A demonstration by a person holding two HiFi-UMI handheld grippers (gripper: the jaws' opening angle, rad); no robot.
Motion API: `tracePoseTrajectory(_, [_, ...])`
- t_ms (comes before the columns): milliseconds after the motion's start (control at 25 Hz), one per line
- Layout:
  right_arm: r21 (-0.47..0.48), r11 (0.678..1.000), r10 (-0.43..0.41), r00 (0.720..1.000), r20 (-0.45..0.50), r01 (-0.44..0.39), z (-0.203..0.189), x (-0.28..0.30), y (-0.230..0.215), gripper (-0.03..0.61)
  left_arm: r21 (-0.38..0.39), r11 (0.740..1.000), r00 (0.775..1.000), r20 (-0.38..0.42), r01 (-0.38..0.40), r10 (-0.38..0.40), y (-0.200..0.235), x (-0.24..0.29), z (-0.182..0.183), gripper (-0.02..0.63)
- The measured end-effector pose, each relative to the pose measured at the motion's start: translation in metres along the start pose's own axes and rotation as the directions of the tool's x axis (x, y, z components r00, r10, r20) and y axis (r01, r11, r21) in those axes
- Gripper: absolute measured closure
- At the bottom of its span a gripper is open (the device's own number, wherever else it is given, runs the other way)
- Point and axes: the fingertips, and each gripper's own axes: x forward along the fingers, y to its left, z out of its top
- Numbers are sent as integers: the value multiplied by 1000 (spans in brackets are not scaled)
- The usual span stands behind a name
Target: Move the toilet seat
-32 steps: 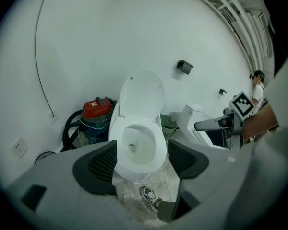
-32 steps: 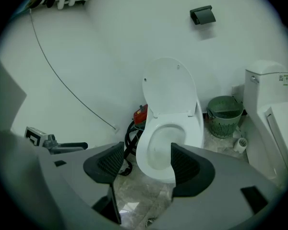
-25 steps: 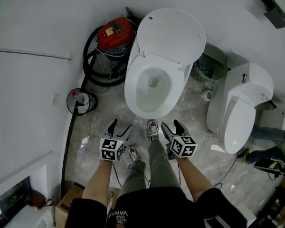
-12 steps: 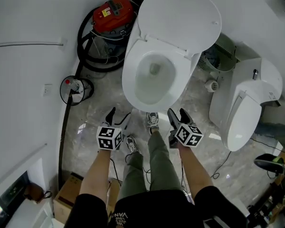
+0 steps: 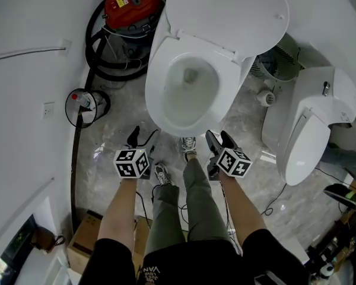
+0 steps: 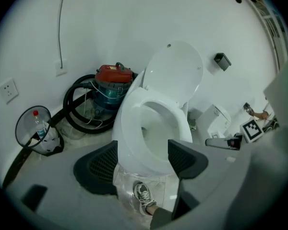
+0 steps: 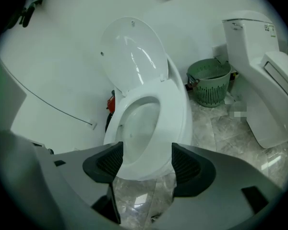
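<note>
The toilet (image 5: 166,108) is a glossy white oval bowl with a little water at the bottom. The toilet seat (image 5: 156,82) lies flat on the bowl's rim, and the smooth round lid (image 5: 225,10) stands raised behind it against the white wall.

To the left of the toilet, a black wire bin (image 5: 83,107) with a clear liner holds a plastic bottle (image 5: 77,98) with a red cap. To the right, between the two toilets, stands a pale green slatted basket (image 5: 279,61); what is in it cannot be made out. A roll of paper (image 5: 265,97) lies on the floor (image 5: 113,141) just beside it.

The floor is polished grey marble tile. A red-topped vacuum cleaner (image 5: 127,2) sits in the corner with its thick black hose (image 5: 98,46) looped around it. A second white toilet (image 5: 311,123), lid closed, stands at the right.

The left hand-held gripper (image 5: 145,134) has its ribbed black jaws wide apart, clamped on nothing. The right hand-held gripper (image 5: 218,136) has just been opening its jaws further; nothing is between them. Both hang near the front of the bowl, not touching it, with the person's sneaker (image 5: 190,146) on the floor between them.
</note>
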Motion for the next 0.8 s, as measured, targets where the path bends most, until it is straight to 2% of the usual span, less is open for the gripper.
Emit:
tracePoseTrajectory(280, [98,995,18,999,-34,-15,-17,30,-16,254,-103,994,998,-39,34,-38,10,34,-12,262])
tracePoseTrajectory(520, [238,971,14,999,-33,-5,-29,50,-30,250,-150,988,997,-55,48,-56,16,58,-19,262])
tracePoseTrajectory(800, [288,958,33,998,-58,-15,-37,66,-33,230,-275,961,998,-40,39,-52,19,82,-21,249])
